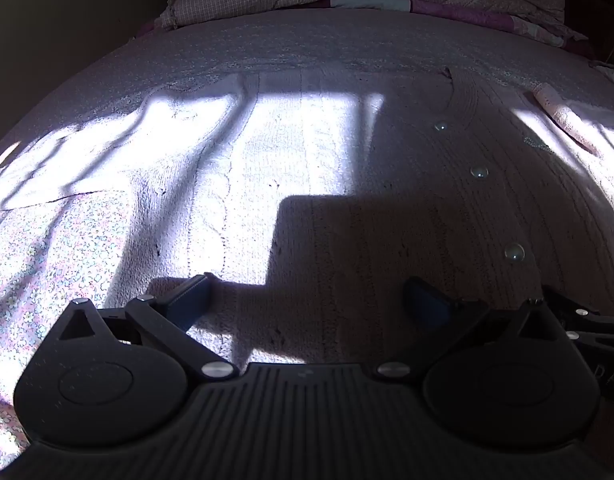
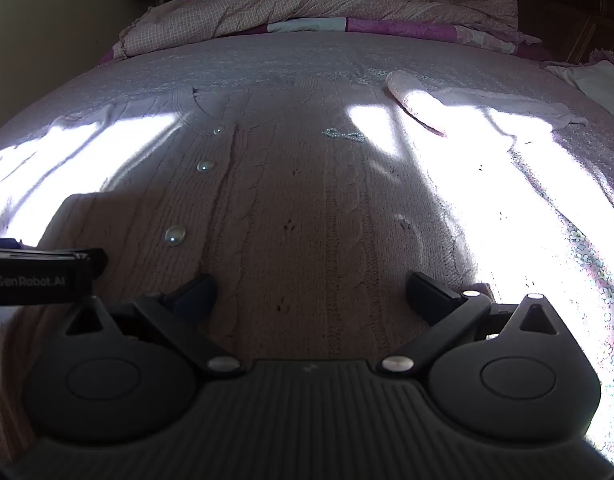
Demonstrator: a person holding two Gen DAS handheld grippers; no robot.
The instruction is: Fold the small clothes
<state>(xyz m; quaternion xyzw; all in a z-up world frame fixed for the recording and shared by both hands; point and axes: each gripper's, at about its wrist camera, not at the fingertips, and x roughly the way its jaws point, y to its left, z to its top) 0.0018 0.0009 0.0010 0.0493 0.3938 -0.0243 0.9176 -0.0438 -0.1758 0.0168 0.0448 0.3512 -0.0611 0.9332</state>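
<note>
Indoors, sunlit floral bedspread (image 2: 587, 264), pink knit cardigan (image 2: 307, 208) spread flat, rumpled quilt (image 2: 307, 4) behind

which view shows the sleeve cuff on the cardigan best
The right wrist view: the sleeve cuff lies sunlit and whole, beyond the buttons. The left wrist view catches it only near the right edge, stretched.

Cardigan (image 2: 307, 208) lies flat on bed (image 2: 267, 64), quilt (image 2: 307, 4) heaped behind

A: Bed (image 2: 267, 60) fills the view, floral sheet; rumpled checked quilt (image 2: 307, 4) piled at the far end; hard sun patches with dark shadow bars.
B: Dark wooden headboard (image 2: 567, 12) far right; plain wall (image 1: 67, 8) left, dim.
</note>
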